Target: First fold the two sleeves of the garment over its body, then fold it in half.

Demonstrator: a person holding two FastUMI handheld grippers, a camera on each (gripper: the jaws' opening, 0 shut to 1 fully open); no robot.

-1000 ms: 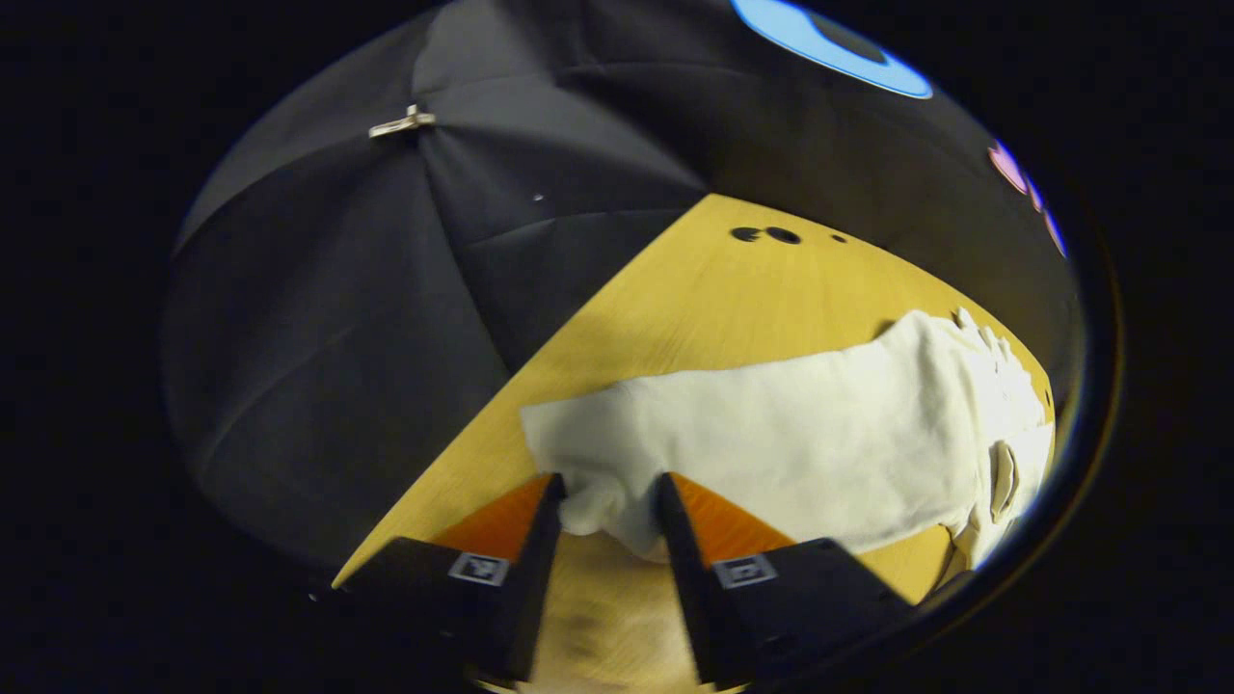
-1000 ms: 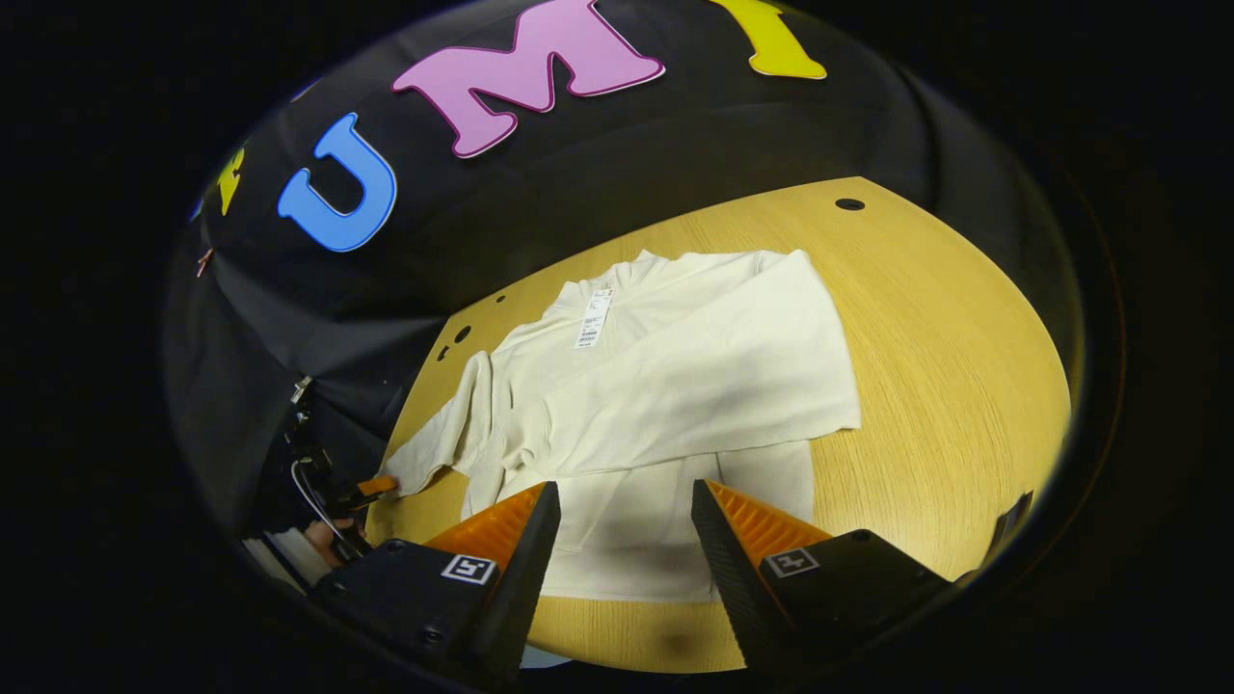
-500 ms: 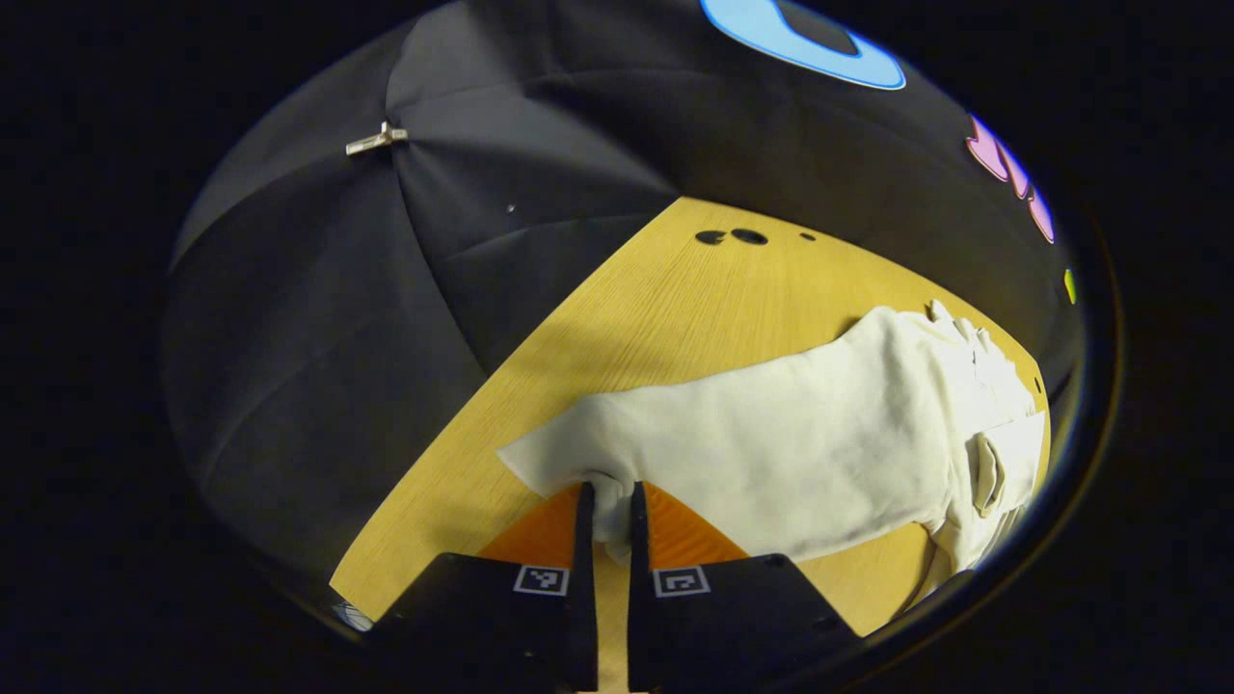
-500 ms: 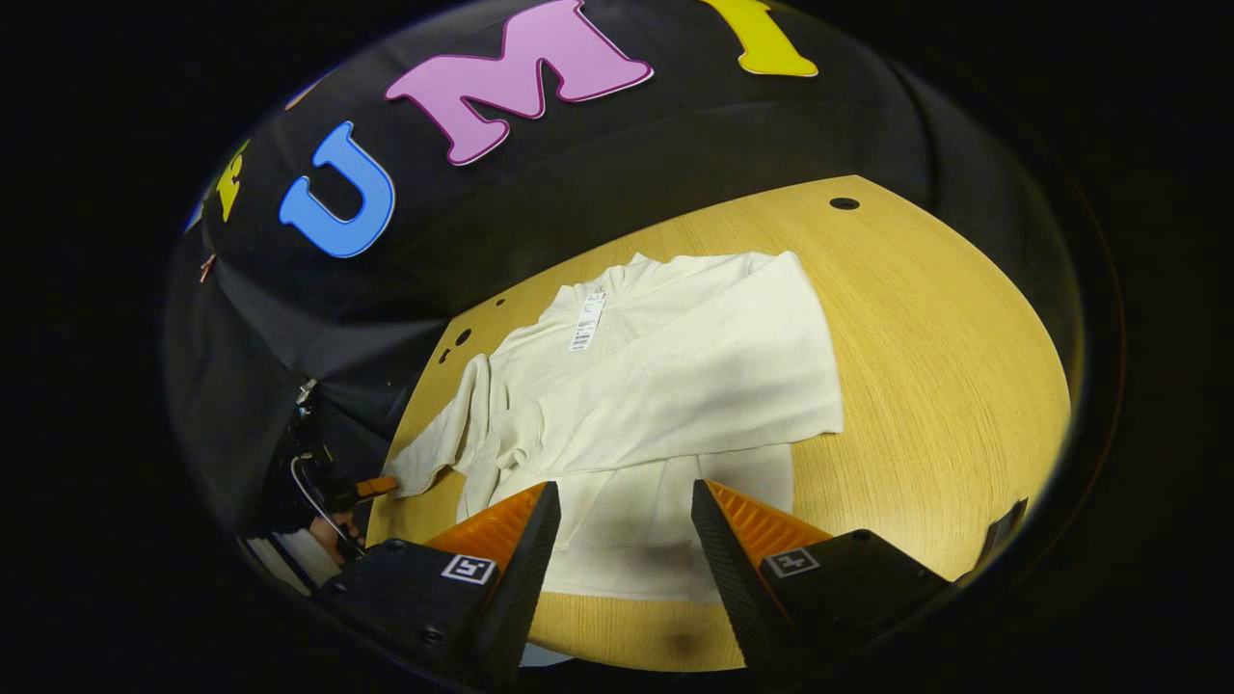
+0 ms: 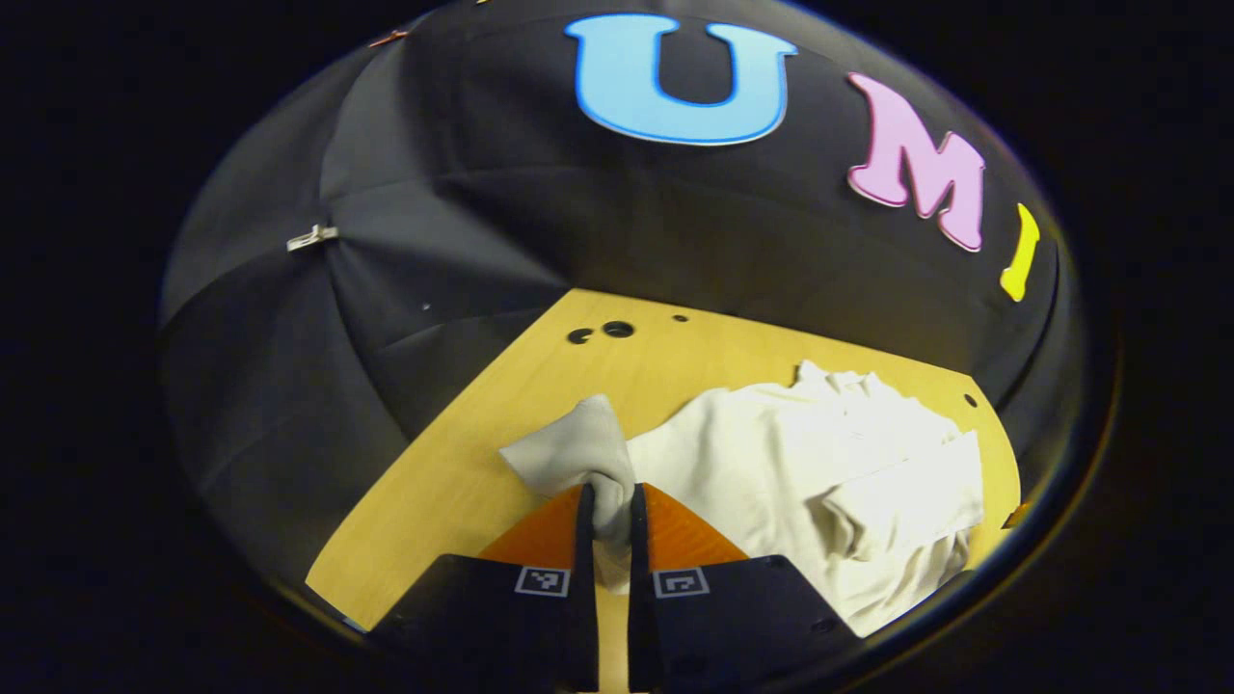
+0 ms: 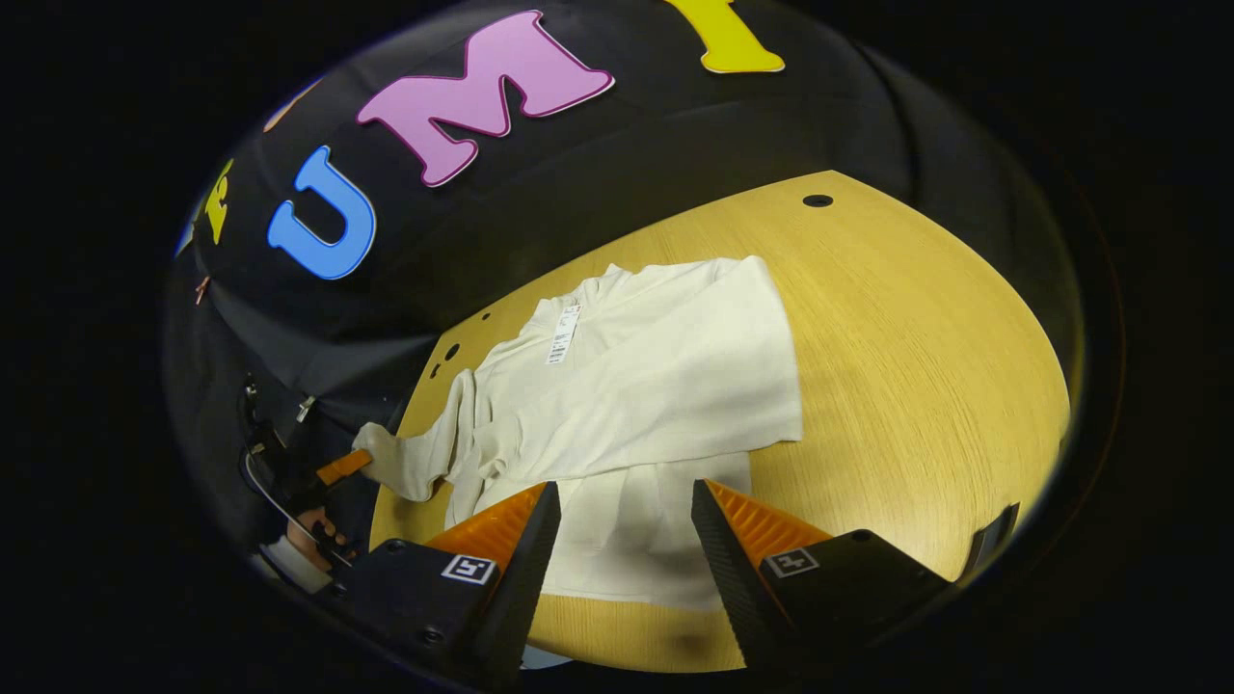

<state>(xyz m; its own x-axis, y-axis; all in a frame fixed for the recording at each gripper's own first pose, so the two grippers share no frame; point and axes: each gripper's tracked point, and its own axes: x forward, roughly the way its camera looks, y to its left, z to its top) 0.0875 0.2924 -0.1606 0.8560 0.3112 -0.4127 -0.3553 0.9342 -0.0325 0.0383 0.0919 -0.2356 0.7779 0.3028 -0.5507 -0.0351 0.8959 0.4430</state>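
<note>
The cream garment (image 6: pixel 627 405) is spread on the bench (image 6: pixel 916 337). Its free sleeve cuff (image 5: pixel 588 453) is clamped between the closed fingers of the left tool (image 5: pixel 609 511). The right tool (image 6: pixel 622 525) is held open above the garment's near hem.

Left gripper (image 5: pixel 609 511) clamped — fingers nearly together (cloth pinched between), right gripper (image 6: pixel 625 525) spread wide, hovering

garment tag (image 6: pixel 561 334), print too small to read
</note>
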